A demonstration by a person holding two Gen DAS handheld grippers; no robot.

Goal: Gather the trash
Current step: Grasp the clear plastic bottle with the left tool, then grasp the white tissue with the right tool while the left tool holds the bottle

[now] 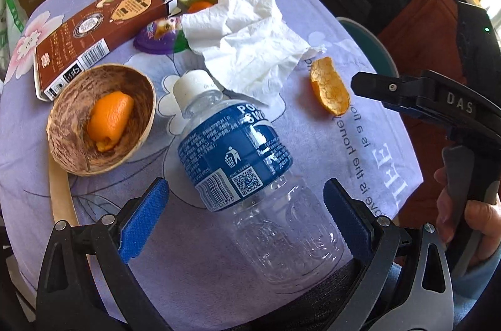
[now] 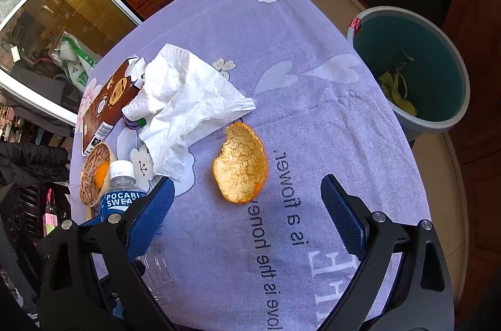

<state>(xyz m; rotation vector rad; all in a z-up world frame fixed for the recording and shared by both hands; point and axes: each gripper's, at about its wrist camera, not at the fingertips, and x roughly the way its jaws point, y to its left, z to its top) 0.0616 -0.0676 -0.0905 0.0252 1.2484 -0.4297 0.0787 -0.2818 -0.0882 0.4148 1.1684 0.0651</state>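
Left wrist view: left gripper (image 1: 245, 213) spread wide, straddling clear plastic bottle with blue label (image 1: 247, 171) lying on lilac flowered tablecloth (image 1: 360, 149).
Right gripper (image 2: 247, 213): released, hovering just short of curled orange peel (image 2: 241, 163) right of bottle.

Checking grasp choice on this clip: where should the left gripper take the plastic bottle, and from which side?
Grip the clear lower body of the plastic bottle, coming from above. It lies on its side, and the open left gripper already straddles that section across its width.
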